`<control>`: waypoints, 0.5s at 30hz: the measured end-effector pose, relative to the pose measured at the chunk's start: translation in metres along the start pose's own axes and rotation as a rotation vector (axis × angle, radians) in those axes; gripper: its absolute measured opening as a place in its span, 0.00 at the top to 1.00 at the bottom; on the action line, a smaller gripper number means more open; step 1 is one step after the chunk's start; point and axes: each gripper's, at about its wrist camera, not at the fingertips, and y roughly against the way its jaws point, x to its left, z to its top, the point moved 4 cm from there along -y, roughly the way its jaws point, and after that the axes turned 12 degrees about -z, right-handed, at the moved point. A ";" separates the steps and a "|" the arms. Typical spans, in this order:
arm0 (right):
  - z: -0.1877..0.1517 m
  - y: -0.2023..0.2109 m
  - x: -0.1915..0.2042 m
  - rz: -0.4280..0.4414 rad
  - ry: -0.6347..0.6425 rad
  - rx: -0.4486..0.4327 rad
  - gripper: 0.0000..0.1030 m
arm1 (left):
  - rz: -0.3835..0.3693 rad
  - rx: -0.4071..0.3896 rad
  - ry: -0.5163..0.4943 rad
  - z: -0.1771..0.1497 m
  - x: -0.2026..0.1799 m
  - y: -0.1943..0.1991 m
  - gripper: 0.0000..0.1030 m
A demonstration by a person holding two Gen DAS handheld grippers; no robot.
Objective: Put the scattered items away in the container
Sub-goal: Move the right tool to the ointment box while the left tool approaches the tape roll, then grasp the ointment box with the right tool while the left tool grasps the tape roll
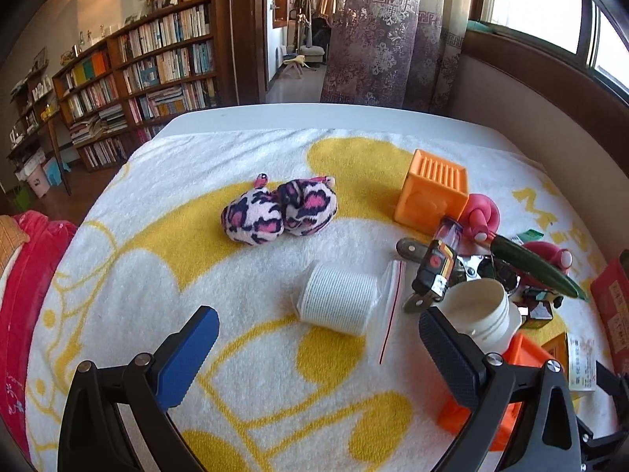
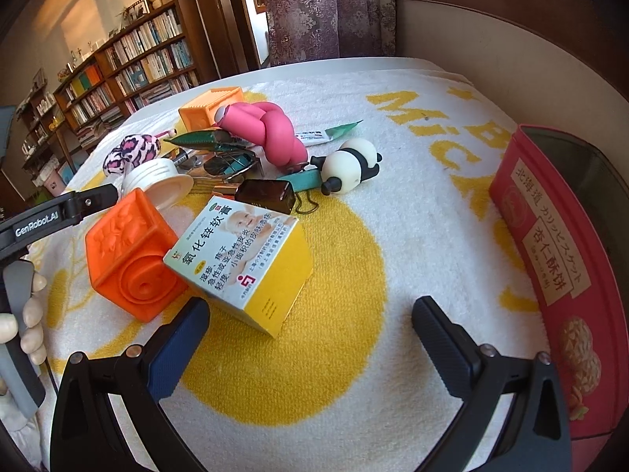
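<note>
Scattered items lie on a white and yellow towel (image 1: pixel 243 275). My left gripper (image 1: pixel 318 338) is open, low over the towel, just short of a white ribbed roll (image 1: pixel 338 301) on a clear zip bag (image 1: pixel 387 306). A leopard-print plush (image 1: pixel 279 210) lies farther off. My right gripper (image 2: pixel 310 334) is open over bare towel; a yellow medicine box (image 2: pixel 243 263) and an orange cube (image 2: pixel 131 251) sit by its left finger. The red biscuit tin (image 2: pixel 550 259) stands at the right. A panda toy (image 2: pixel 350 165) and pink twisted toy (image 2: pixel 271 129) lie beyond.
A white jar (image 1: pixel 479 310), dark green leaf-shaped piece (image 1: pixel 534 265), second orange cube (image 1: pixel 432 188) and small metal and black items (image 1: pixel 432 271) crowd the middle. A hand (image 2: pixel 33 322) holds the left gripper's handle. Bookshelves (image 1: pixel 149 74) stand behind; a wooden-topped wall (image 2: pixel 511 23) borders the right.
</note>
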 end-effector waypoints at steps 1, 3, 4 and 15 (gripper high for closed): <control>0.000 0.001 0.000 0.006 -0.005 -0.003 0.00 | -0.008 0.002 0.008 0.002 0.001 -0.004 0.00; 0.000 0.002 -0.001 0.014 -0.012 -0.007 0.00 | -0.017 0.011 0.017 0.004 0.000 -0.009 0.00; 0.000 0.002 -0.001 0.016 -0.014 -0.009 0.00 | -0.022 0.017 0.020 0.005 0.001 -0.012 0.01; 0.002 0.006 -0.001 0.037 -0.015 -0.030 0.00 | -0.049 0.060 0.001 -0.001 0.000 -0.032 0.42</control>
